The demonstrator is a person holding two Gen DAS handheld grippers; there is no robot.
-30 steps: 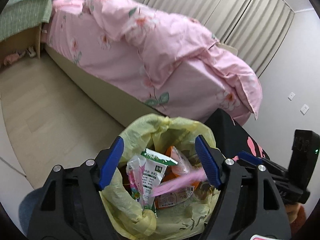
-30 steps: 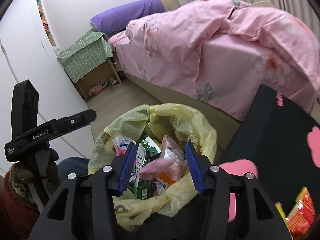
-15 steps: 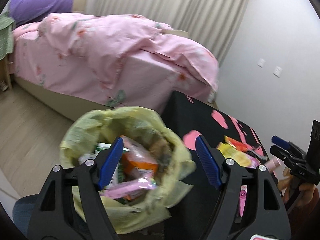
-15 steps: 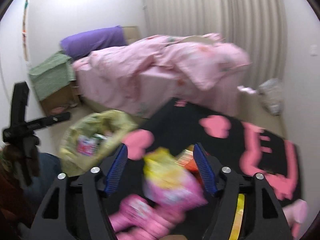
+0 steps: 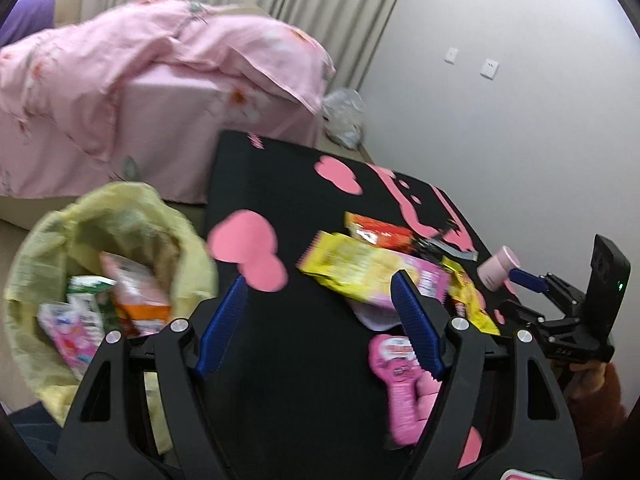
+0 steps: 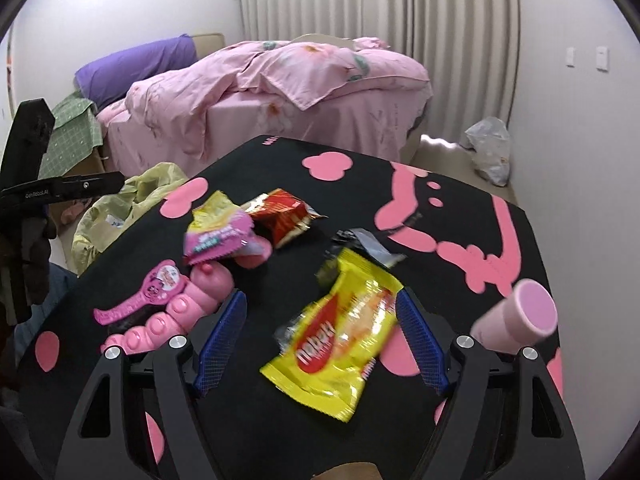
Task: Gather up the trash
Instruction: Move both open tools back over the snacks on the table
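Note:
A yellow trash bag (image 5: 120, 232) holding several wrappers and cartons sits left of a black table (image 5: 288, 360) with pink shapes; the bag also shows in the right wrist view (image 6: 120, 208). Trash lies on the table: a yellow snack packet (image 6: 340, 344), a red packet (image 6: 284, 216), a yellow-pink packet (image 6: 216, 228), a dark foil wrapper (image 6: 360, 244). My right gripper (image 6: 320, 336) is open and empty, over the yellow packet. My left gripper (image 5: 320, 320) is open and empty above the table, right of the bag.
A pink toy (image 6: 176, 312) and a pink wand-shaped pack (image 6: 148, 292) lie at the table's left. A pink cup (image 6: 520, 316) lies on its side at the right edge. A pink-covered bed (image 6: 280, 92) stands behind. A plastic bag (image 6: 490, 148) sits by the wall.
Both grippers swung right from over the trash bag to over the table. A pink wrapper that was between the jaws over the bag is gone from them.

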